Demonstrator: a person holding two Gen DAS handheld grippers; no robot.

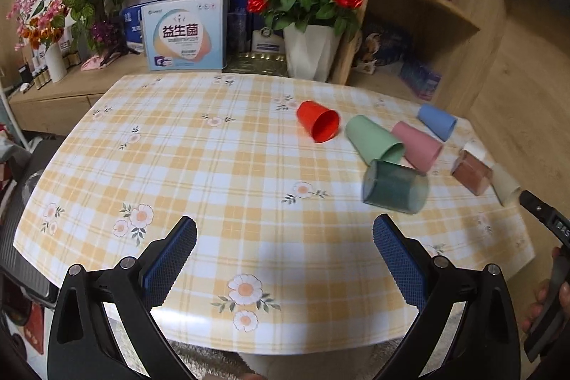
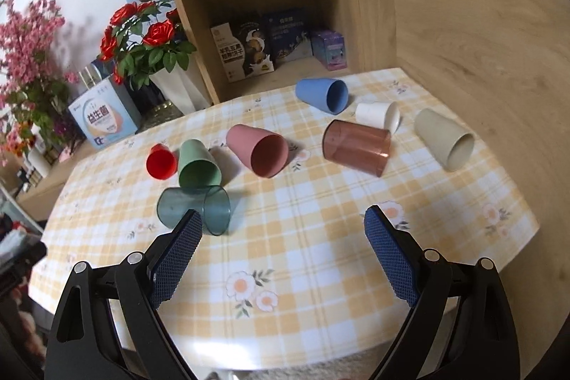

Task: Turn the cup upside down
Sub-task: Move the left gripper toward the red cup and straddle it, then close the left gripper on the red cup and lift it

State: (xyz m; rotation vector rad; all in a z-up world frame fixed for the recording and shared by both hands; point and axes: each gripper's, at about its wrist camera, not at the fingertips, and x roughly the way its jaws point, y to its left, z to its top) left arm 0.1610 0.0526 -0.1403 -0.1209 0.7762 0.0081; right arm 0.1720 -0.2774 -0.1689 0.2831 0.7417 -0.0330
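The left gripper (image 1: 285, 234) and the right gripper (image 2: 283, 225) both hover with jaws spread wide and nothing between their blue pads, while the person's right hand (image 1: 548, 305) grips its handle at the frame's edge.

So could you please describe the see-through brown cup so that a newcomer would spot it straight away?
Start at the wooden shelf unit behind the checked table. In front of it, among cups lying on their sides, find the small white cup. The brown cup lies just before it, the only reddish-brown transparent one.
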